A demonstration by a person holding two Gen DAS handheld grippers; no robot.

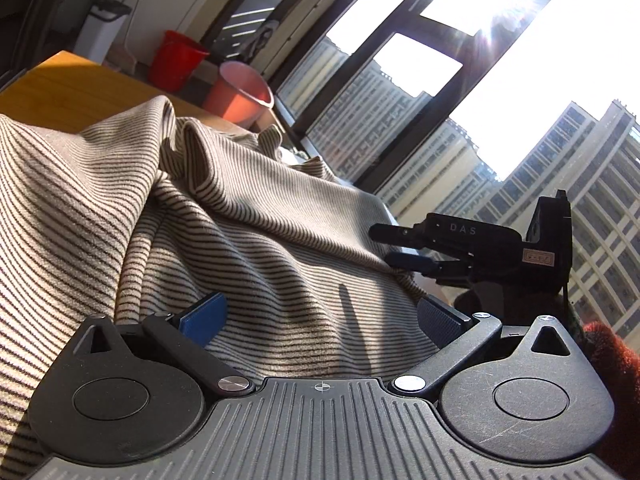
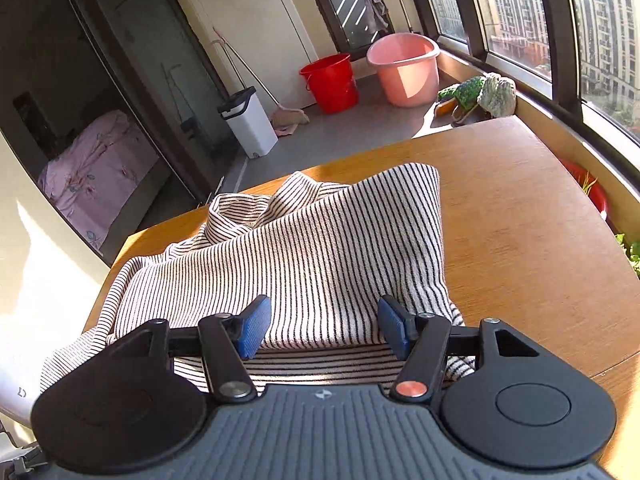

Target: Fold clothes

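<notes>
We held both the left gripper and right gripper spread over the striped garment; beyond it stood 2 buckets, red bucket and pink bucket, contents unseen.

**Sunlit balcony, high-rises beyond**

Round red plastic bucket beside pale pink plastic tub on grey floor. White lidded bin near a mop leaning on the wall. Wooden tabletop in sunlight. Green potted plants by dark-framed windows; pink floral bedding seen through the doorway.
</notes>
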